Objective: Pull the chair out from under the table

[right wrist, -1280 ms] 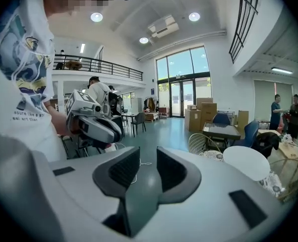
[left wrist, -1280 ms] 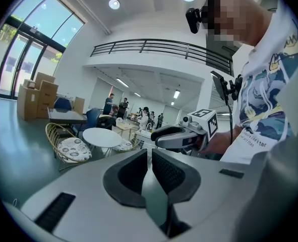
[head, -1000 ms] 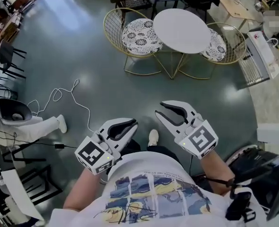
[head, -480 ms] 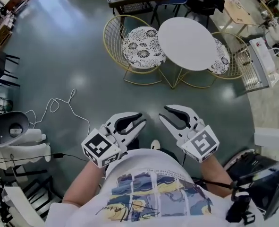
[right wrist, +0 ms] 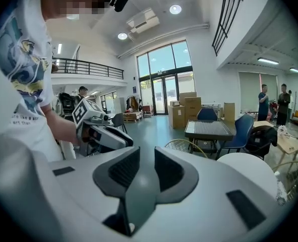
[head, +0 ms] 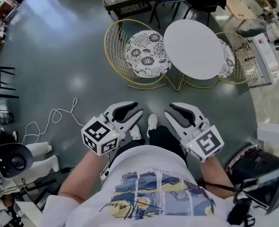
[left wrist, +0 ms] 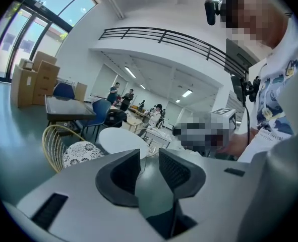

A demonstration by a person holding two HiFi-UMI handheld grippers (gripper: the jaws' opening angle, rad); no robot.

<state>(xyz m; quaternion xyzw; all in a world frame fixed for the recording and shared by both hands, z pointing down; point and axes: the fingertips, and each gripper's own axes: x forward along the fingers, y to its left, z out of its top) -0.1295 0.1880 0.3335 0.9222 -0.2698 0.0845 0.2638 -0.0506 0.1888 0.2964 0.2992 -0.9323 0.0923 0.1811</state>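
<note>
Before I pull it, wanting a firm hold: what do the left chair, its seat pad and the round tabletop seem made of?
Chair: thin gold wire lattice, likely plated or painted metal. Seat pad: probably fabric, white with a black flower print. Tabletop: smooth matte white; painted wood or laminate, I cannot tell which.
</note>
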